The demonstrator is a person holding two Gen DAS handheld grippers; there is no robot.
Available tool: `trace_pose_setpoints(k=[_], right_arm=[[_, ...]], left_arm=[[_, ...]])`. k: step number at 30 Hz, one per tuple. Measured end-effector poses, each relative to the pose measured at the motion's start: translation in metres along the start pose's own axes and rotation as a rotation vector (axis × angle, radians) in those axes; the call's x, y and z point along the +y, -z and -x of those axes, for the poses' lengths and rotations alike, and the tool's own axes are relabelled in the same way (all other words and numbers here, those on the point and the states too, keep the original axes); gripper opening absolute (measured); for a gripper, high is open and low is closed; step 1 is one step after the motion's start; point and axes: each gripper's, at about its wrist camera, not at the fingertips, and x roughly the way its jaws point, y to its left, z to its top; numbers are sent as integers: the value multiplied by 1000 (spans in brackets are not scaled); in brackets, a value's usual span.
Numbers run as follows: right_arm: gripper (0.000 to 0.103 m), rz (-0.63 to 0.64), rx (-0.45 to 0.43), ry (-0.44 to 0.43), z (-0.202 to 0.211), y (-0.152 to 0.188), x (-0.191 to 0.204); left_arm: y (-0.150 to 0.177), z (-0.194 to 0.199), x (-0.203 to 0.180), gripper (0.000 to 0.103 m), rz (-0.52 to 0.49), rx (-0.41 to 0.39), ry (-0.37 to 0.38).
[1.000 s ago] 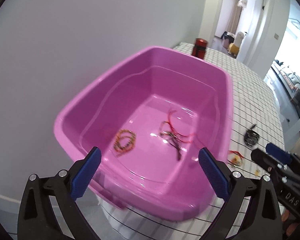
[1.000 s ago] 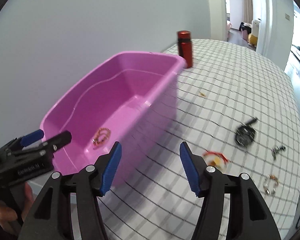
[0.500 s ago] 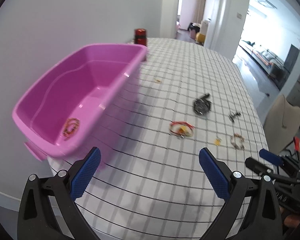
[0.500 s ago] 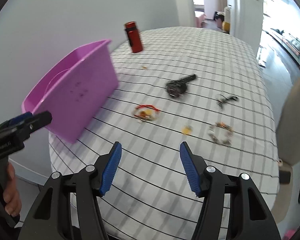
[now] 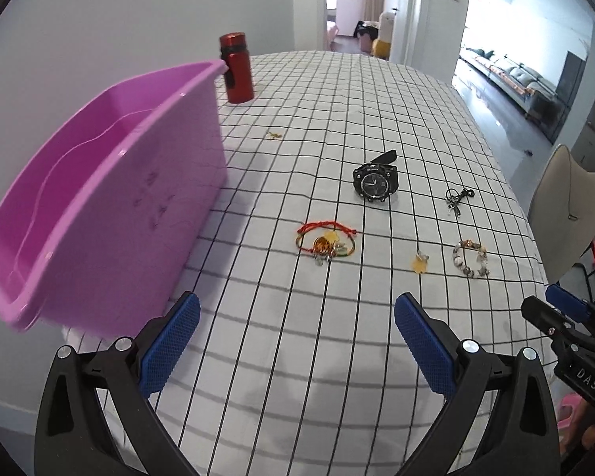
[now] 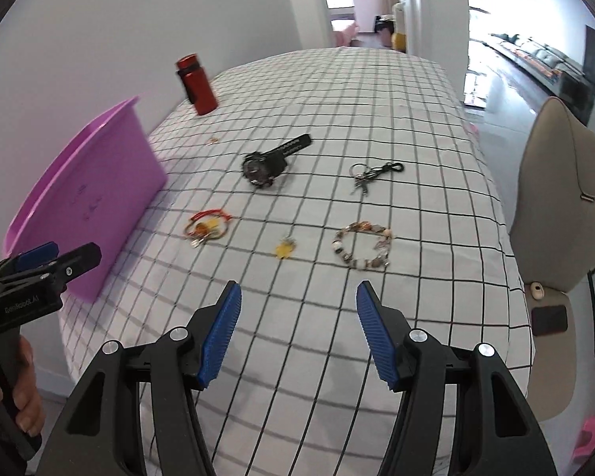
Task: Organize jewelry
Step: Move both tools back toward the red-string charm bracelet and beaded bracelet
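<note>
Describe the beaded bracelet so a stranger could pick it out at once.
Start at the pink tub on the checked tablecloth, then look across to the far side from it. The beaded bracelet lies flat there, past the small yellow charm. It alone is a ring of mixed brown, white and grey beads.

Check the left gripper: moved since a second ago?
Yes. The left gripper has swung right, off the pink tub, now at the view's left, to aim at the checked tablecloth. Jaws open, empty.

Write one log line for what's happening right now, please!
left gripper: open, empty | right gripper: open, empty | watch, bracelets: on table | tub: left
</note>
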Motion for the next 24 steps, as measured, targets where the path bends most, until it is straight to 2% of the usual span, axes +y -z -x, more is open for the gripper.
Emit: trace_pose_setpoints(k=[3,8,12,24], right_arm=[[58,-43,2,27,-13,-4,-5],[58,-71,15,102,-42,-9,-8],[58,-109,9,150,-60,-9,-18],[58,-121,-34,237,-110,-10,-56]], left_arm=[[-7,-27,-1,97,-25,38,13],[-17,-61,-1,97,-48,42,58],[-21,-92,-4,97,-76,60,60],[-17,-150,2,97,-19,50,35]])
